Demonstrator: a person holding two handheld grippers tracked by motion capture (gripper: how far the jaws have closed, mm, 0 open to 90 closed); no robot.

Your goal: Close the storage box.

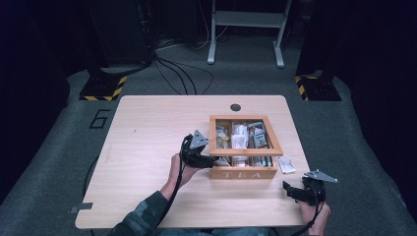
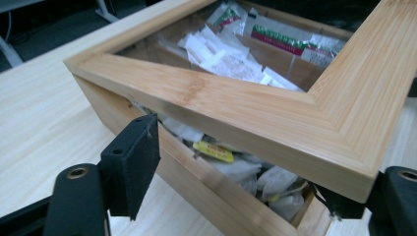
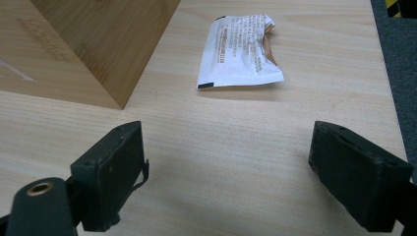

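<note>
Bamboo lid (image 2: 231, 105) nearly down on the tea box (image 1: 242, 173), its corner between the left hand-held gripper (image 1: 204, 160) jaws, apart (no grip). Right hand-held gripper (image 1: 294, 191), apart, faces a sachet (image 3: 238, 51) still outside.

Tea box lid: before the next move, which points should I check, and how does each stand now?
1. Lid fully down on the tea box: not ok. A gap stays open at the near corner.
2. Tea bags clear of the gap: not ok. A yellow tag lies at the rim.
3. Left gripper free of the lid: cannot tell. One pad stands apart, while the other jaw sits under the lid's corner.
4. Right gripper open and empty: ok.
5. White sachet flat on the table, apart from the box: ok.
</note>
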